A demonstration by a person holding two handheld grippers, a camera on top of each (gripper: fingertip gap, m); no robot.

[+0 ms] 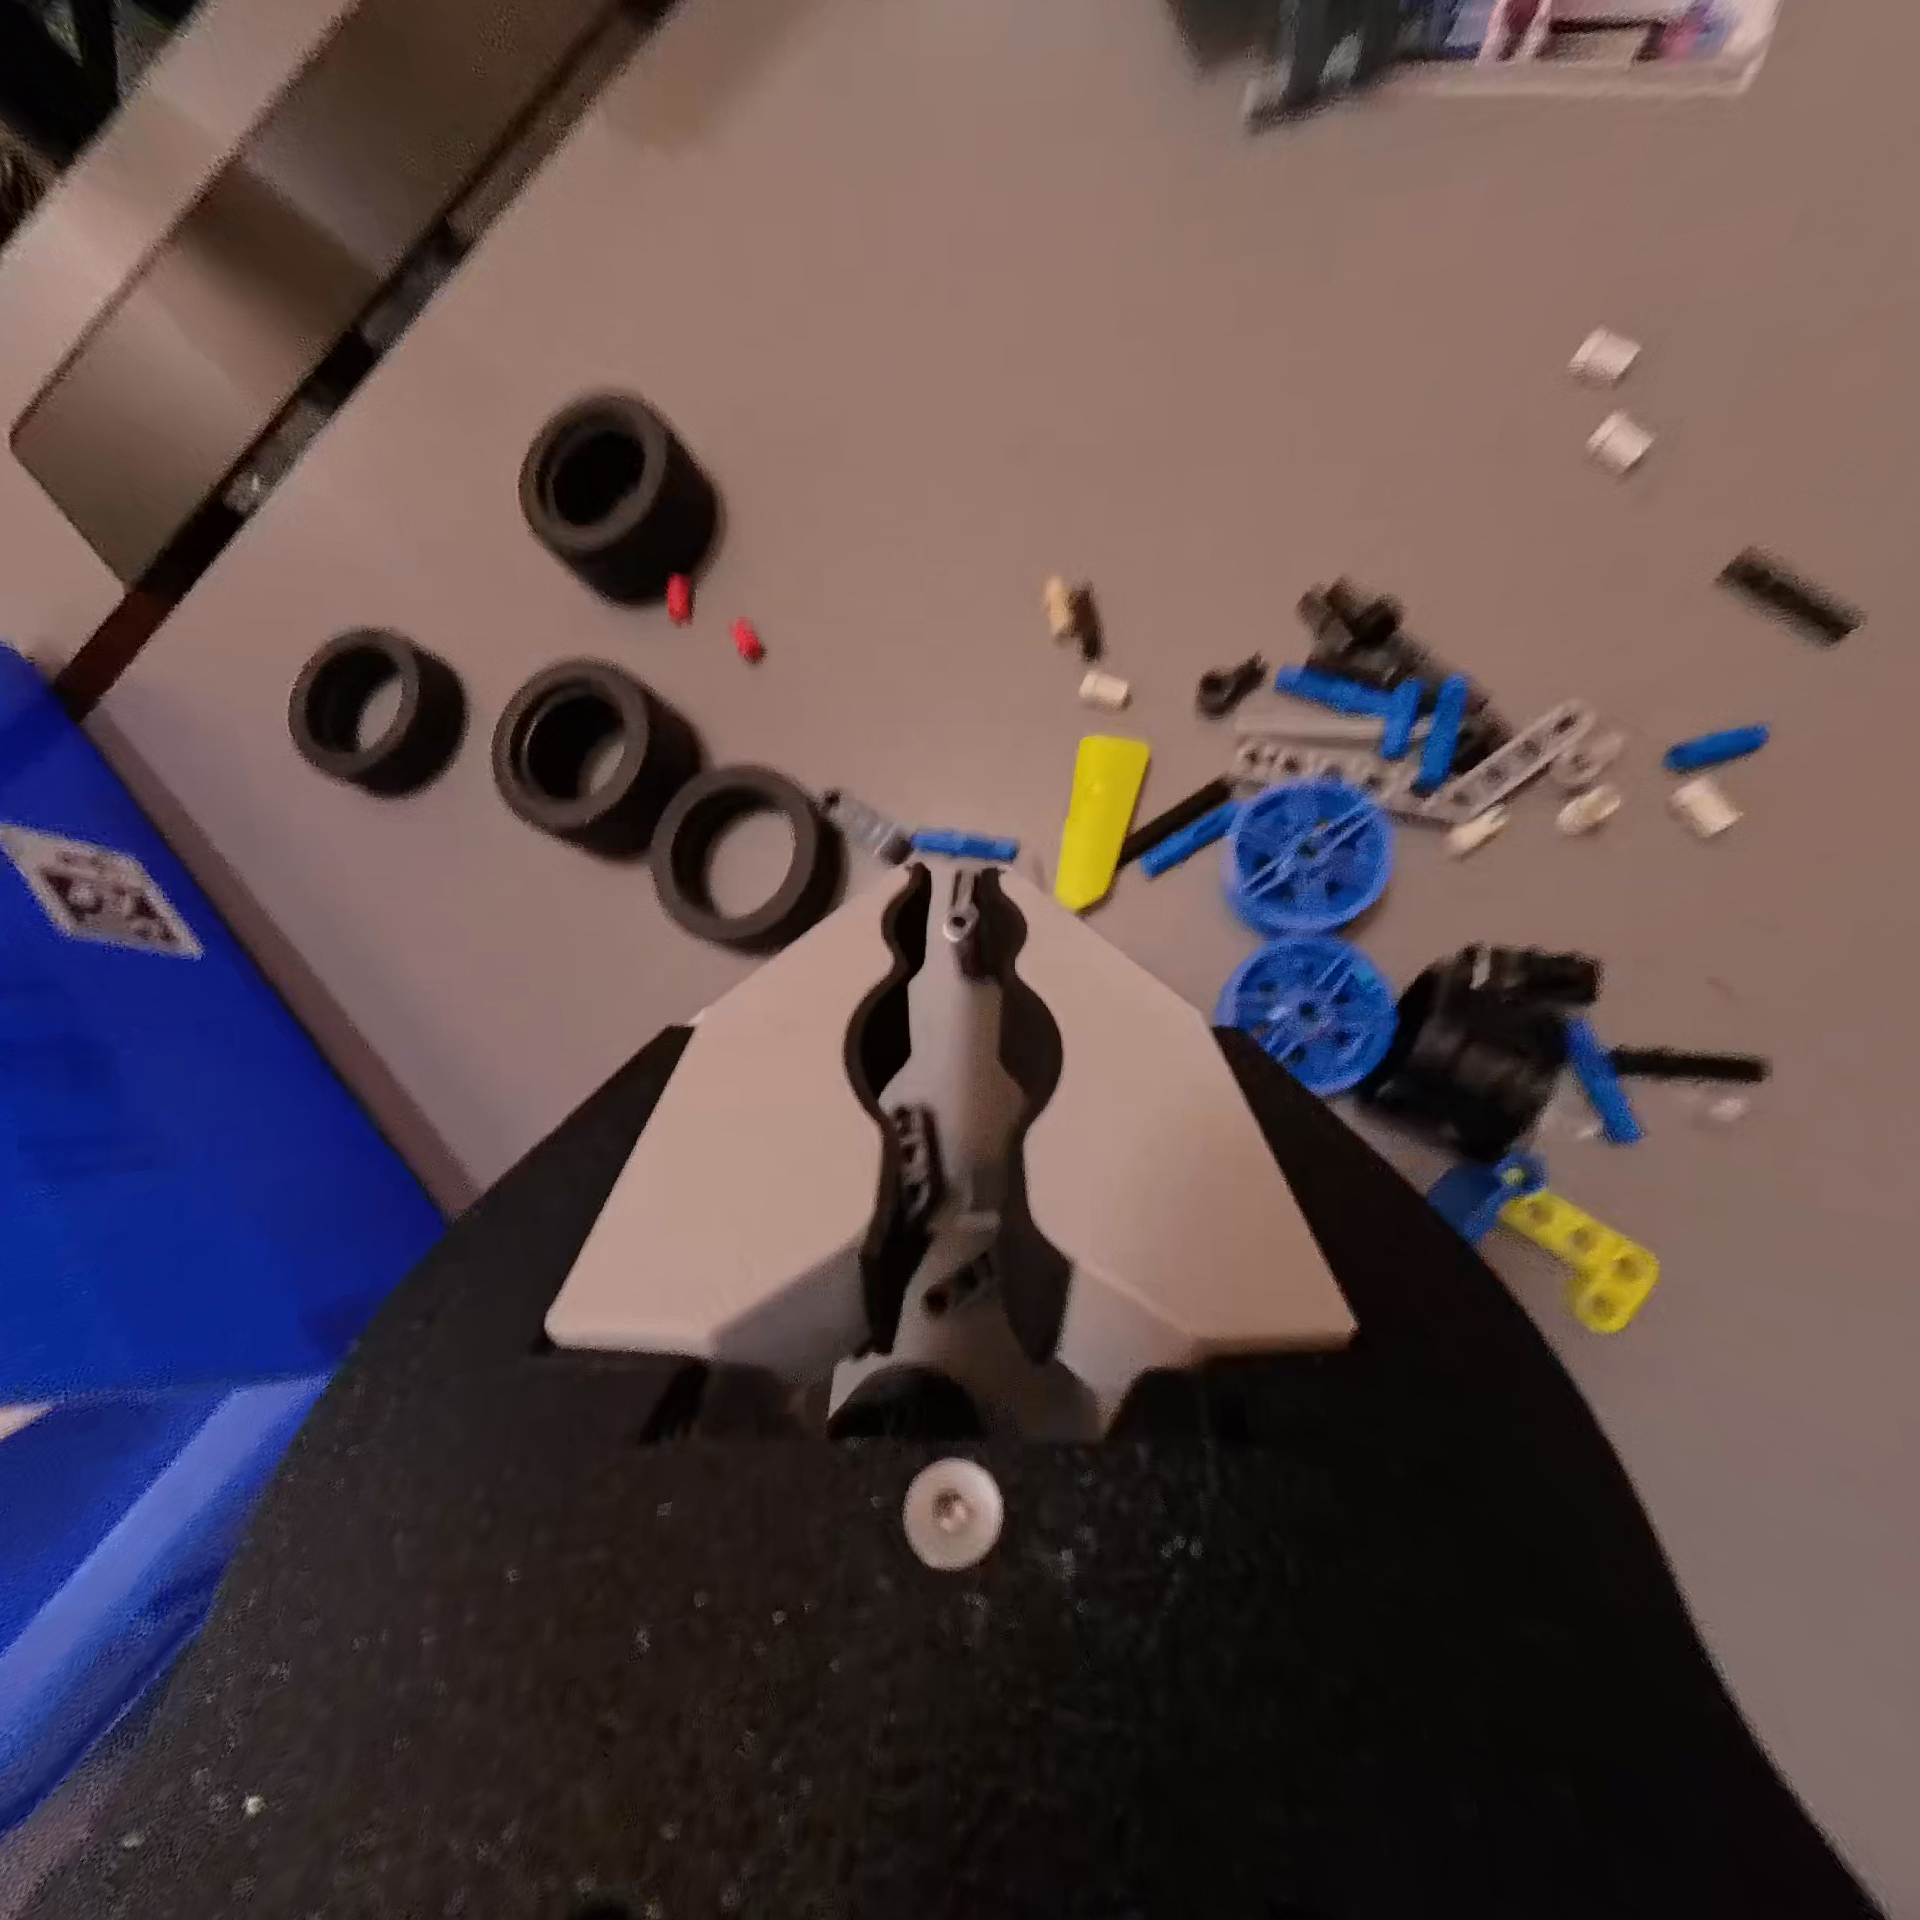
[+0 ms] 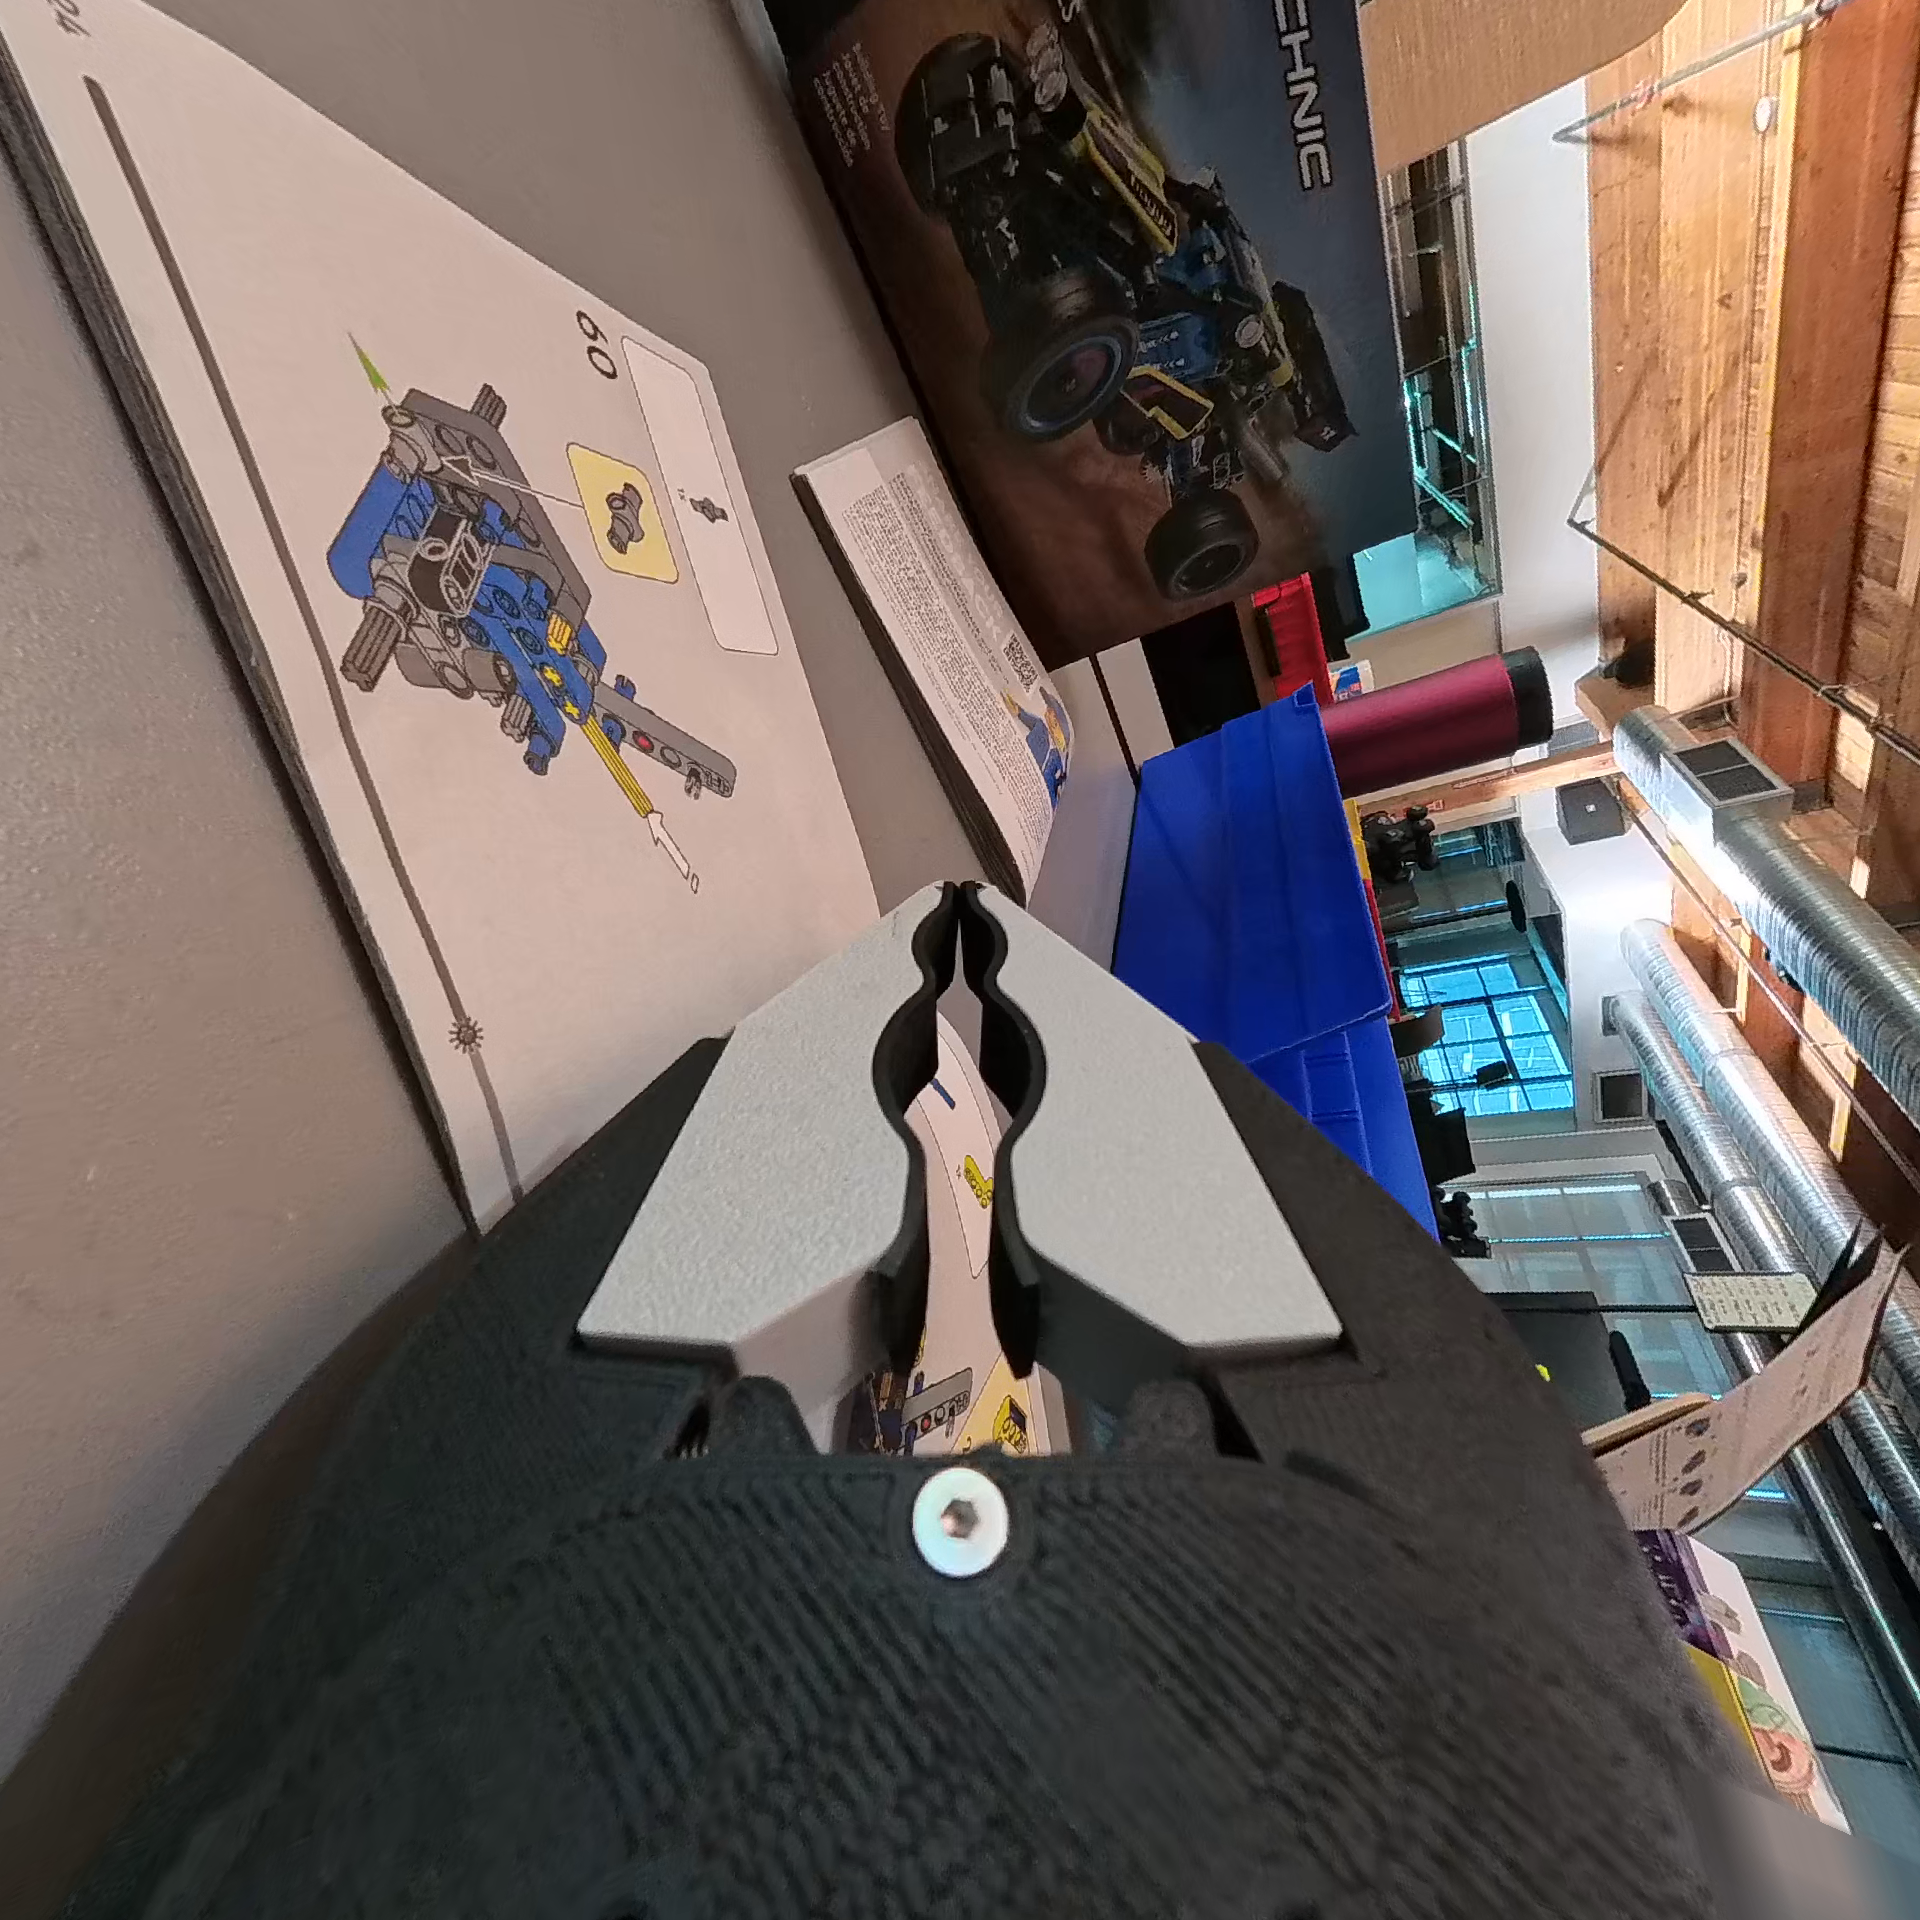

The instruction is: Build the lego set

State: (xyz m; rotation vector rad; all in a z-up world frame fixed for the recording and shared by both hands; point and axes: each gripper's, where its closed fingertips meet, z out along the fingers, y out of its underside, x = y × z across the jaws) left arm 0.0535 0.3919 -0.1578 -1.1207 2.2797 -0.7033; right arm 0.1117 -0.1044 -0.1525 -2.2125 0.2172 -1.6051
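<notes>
In the left wrist view my left gripper [image 1: 961, 883] is shut on a grey lego assembly [image 1: 951, 1049]. The assembly runs along the gap between the fingers, and a blue piece [image 1: 964, 844] sits at its far end. It hangs above the table over loose parts: several black tyres [image 1: 587, 753], two blue wheels [image 1: 1309, 836], a yellow panel [image 1: 1096, 816], a yellow angled beam [image 1: 1590, 1262] and grey beams [image 1: 1496, 764]. In the right wrist view my right gripper [image 2: 958, 896] is shut and empty, its tips touching over the open instruction booklet [image 2: 468, 623].
A blue bin [image 1: 156, 1039] stands at the left of the parts; it also shows in the right wrist view [image 2: 1247, 883]. The set's box [image 2: 1122, 312] stands behind a second booklet [image 2: 935, 644]. A maroon bottle [image 2: 1434, 717] is farther back. Two red pins [image 1: 681, 597] lie by a tyre.
</notes>
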